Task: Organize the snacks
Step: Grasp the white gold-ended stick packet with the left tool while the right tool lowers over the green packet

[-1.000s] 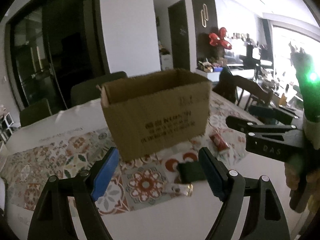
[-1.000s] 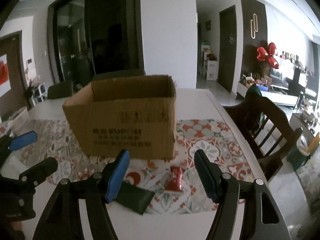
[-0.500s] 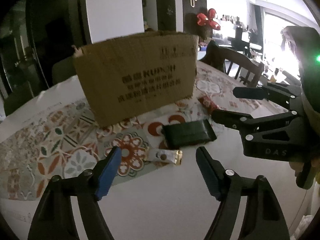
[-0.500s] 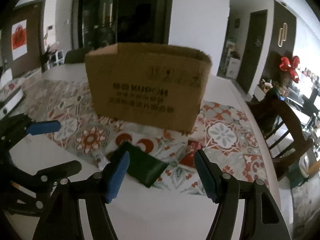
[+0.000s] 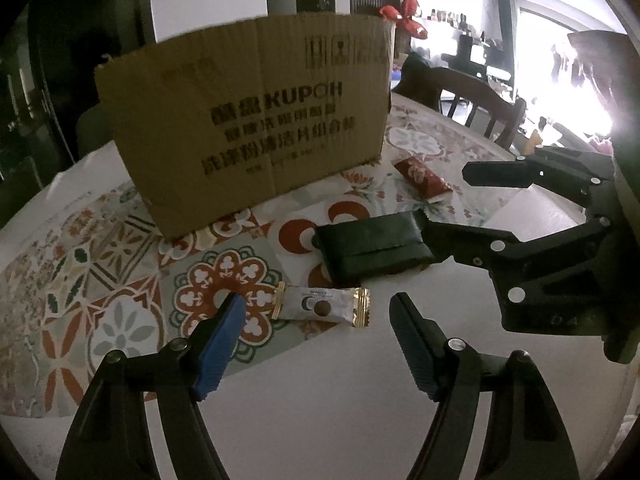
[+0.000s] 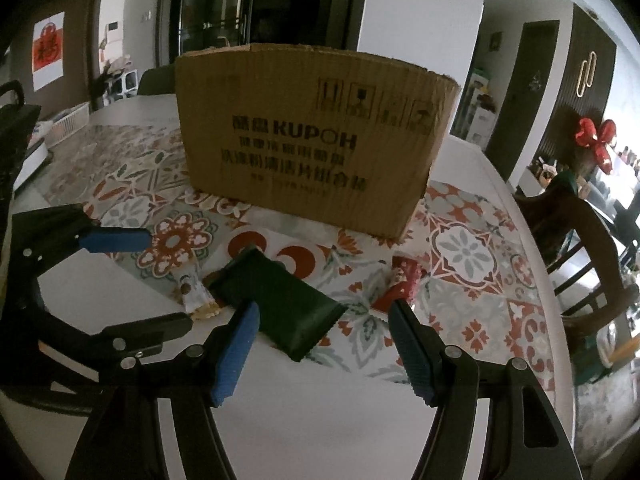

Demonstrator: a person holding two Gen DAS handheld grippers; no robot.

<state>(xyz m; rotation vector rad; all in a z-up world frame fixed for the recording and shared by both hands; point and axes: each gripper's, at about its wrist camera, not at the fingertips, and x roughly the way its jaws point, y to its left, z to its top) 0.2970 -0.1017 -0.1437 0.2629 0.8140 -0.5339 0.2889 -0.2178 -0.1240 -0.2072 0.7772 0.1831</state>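
Observation:
A brown cardboard box (image 5: 248, 116) printed KUPOH stands on the patterned table runner (image 5: 80, 272); it also shows in the right wrist view (image 6: 316, 136). Three snacks lie in front of it: a white gold-ended bar (image 5: 322, 307) (image 6: 194, 290), a dark green packet (image 5: 372, 250) (image 6: 280, 302) and a red packet (image 5: 423, 175) (image 6: 400, 286). My left gripper (image 5: 316, 322) is open, low over the table, its tips on either side of the white bar. My right gripper (image 6: 324, 326) is open, its tips on either side of the green packet's near end.
The table is white (image 5: 320, 400) beyond the runner. Wooden chairs (image 6: 592, 264) stand at the table's right side. A white tray (image 6: 32, 152) sits at the far left. Each gripper shows in the other's view, the right one (image 5: 560, 232) close beside the green packet.
Both grippers have come down and forward toward the table. The left now frames the white bar, the right frames the green packet. The snacks and box have not moved.

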